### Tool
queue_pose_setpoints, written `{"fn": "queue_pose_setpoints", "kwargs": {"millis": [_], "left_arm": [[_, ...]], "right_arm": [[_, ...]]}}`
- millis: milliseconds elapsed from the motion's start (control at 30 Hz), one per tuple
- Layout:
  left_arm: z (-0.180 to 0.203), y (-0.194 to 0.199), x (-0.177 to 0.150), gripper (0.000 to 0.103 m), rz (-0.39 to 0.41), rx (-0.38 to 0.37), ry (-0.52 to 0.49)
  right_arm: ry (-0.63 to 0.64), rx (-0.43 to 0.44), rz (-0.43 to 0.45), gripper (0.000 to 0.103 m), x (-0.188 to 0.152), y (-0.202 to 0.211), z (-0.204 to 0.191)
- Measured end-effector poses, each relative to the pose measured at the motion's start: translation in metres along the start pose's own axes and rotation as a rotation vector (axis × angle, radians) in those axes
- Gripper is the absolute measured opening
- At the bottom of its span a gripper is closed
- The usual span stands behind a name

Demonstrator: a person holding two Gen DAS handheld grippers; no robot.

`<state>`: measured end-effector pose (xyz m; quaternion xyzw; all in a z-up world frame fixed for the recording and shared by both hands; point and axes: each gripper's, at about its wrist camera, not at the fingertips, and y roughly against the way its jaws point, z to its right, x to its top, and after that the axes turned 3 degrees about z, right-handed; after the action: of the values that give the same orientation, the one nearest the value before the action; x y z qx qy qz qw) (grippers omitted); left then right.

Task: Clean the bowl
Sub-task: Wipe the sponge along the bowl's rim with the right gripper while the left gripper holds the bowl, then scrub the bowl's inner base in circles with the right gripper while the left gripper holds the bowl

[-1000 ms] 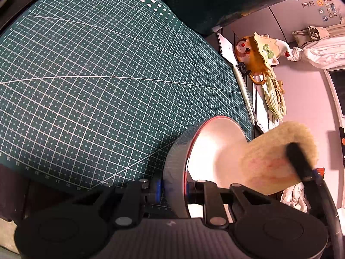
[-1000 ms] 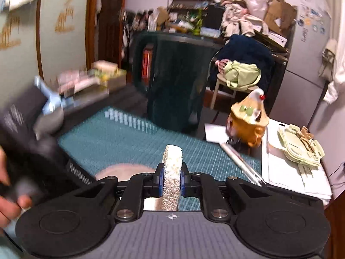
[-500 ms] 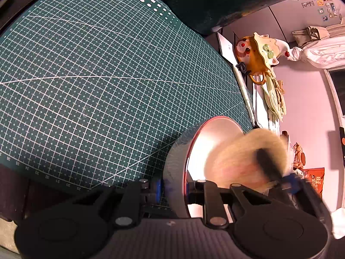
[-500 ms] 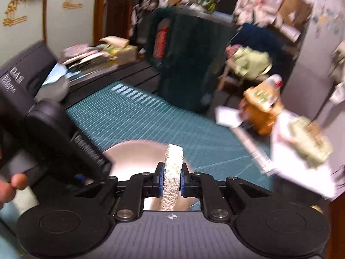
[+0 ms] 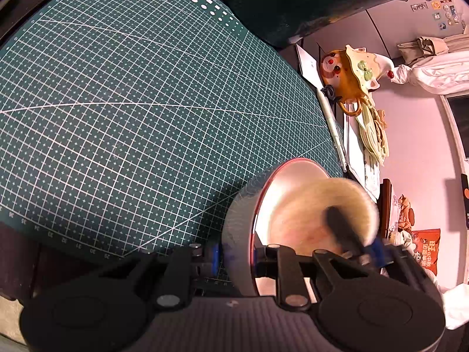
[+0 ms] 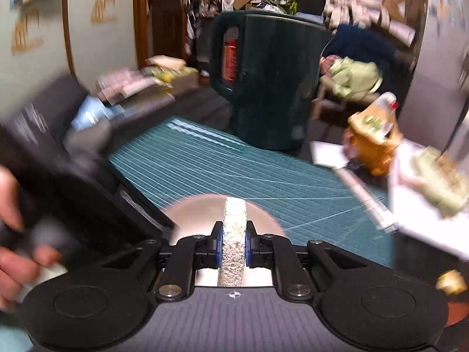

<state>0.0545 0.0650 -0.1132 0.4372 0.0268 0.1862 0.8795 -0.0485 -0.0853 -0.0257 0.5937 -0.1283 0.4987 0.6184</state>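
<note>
Bowl (image 5: pixel 281 193), metal with a red rim, is held tipped on edge above the near corner of the green cutting mat (image 5: pixel 140 102), so that its open mouth faces sideways toward the right gripper rather than upward. Left gripper (image 5: pixel 234 261) pinches the bowl's wall near the rim, one pad outside and one inside. Inside the bowl the only content visible is the pale, coarse sponge (image 6: pixel 234 240), a flat disc seen face-on from the left wrist and edge-on from the right wrist. Right gripper (image 6: pixel 234 245) is pressed together on this sponge, its flat face turned to the bowl's inner surface; the sponge appears motion-blurred in the left wrist view, and contact with the metal looks likely but cannot be confirmed. The right gripper is therefore the working tool and lies directly before the bowl's mouth; the coming stroke is judged to sweep across the interior while the left gripper steadies the rim. No water or residue can be made out. Beyond the mat stand a dark green mug (image 6: pixel 272 82) and an orange figurine (image 5: pixel 351 70).
</note>
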Motion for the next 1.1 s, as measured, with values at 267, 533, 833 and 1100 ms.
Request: {"fn": "queue_pose_setpoints", "kwargs": {"millis": [267,533,833,1100], "left_arm": [[0.000,0.000,-0.001,0.020,0.002,0.002,0.003],[-0.005,0.003,-0.002,0.020,0.002,-0.001,0.004],[-0.008,0.004,-0.003,0.020,0.001,-0.003,0.002],[-0.011,0.006,-0.004,0.020,0.001,-0.004,0.004]], "right_arm": [[-0.113,0.014,0.087,0.013,0.012,0.021,0.020],[-0.083,0.033,-0.047,0.013,0.000,-0.009,0.005],[-0.142,-0.015,0.074,0.013,0.011,0.018,0.017],[-0.180,0.196,-0.089,0.013,0.006,0.006,0.018]]}}
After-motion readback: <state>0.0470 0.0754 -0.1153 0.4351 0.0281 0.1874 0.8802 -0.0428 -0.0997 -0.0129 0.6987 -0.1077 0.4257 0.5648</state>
